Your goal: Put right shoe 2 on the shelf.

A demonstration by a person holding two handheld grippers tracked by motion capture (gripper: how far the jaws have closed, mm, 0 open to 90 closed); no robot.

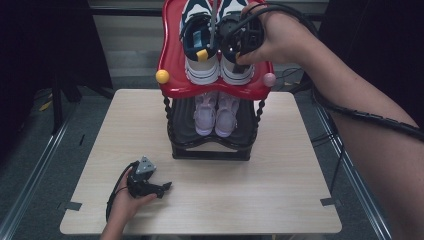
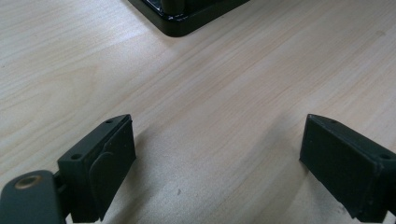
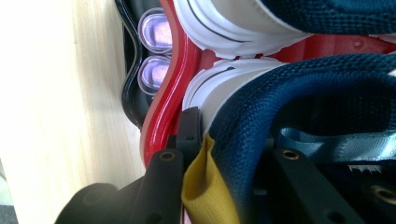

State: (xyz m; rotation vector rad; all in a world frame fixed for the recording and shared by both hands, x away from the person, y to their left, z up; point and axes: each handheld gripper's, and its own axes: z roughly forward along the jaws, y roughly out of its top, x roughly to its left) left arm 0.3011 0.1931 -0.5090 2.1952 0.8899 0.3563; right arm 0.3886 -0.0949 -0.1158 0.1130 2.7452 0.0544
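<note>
Right gripper [image 1: 235,37] seemingly pinching heel of navy sneaker [image 1: 236,65] on red top shelf [image 1: 172,60]; left gripper [image 1: 162,189] spread, idle; release pending.

No text to read, no labels, brands or numbers legible — shoes [image 1: 202,47] unmarked

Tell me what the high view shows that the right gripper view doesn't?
The high view adds the left gripper, open, a yellow ball and a pink ball on the rack, and the person's arm. The right gripper view adds a blue strap inside a shoe. Both share the navy shoes, lilac shoes, red shelf, table, and the right gripper clamped on one navy shoe's heel.
</note>
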